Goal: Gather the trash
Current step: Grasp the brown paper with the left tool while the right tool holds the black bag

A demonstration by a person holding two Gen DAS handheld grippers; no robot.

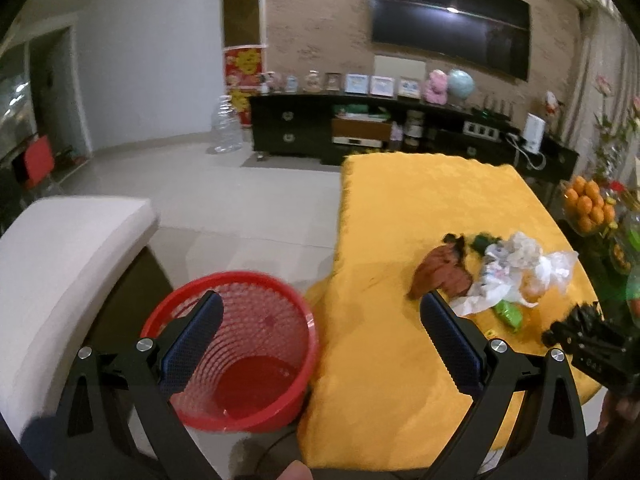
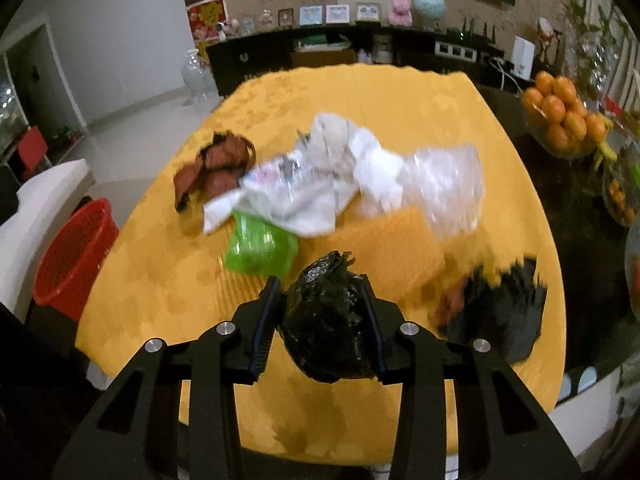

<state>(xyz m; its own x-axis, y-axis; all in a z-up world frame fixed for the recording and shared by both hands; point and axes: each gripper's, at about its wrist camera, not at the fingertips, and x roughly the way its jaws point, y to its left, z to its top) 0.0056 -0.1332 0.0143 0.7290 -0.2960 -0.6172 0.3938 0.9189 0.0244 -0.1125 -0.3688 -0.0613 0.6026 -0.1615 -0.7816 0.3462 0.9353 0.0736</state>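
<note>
Litter pile [image 2: 320, 176] beyond right gripper [image 2: 322, 300] clamping black wad [image 2: 328, 332]; left gripper [image 1: 320, 320] open w/ nothing.

Home living room: wall-mounted television [image 1: 450, 20] above dark media cabinet [image 1: 304, 128] ahead of gripper; framed pictures [image 1: 356, 83], plush toy [image 1: 436, 86], oranges [image 2: 560, 110].

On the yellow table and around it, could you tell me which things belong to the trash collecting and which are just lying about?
Part of the job:
- black crumpled bag, clamped in right gripper
- red basket
- brown wrapper
- white paper
- green wrapper
- clear plastic

Just lying about:
- oranges
- picture frames
- water jug
</note>
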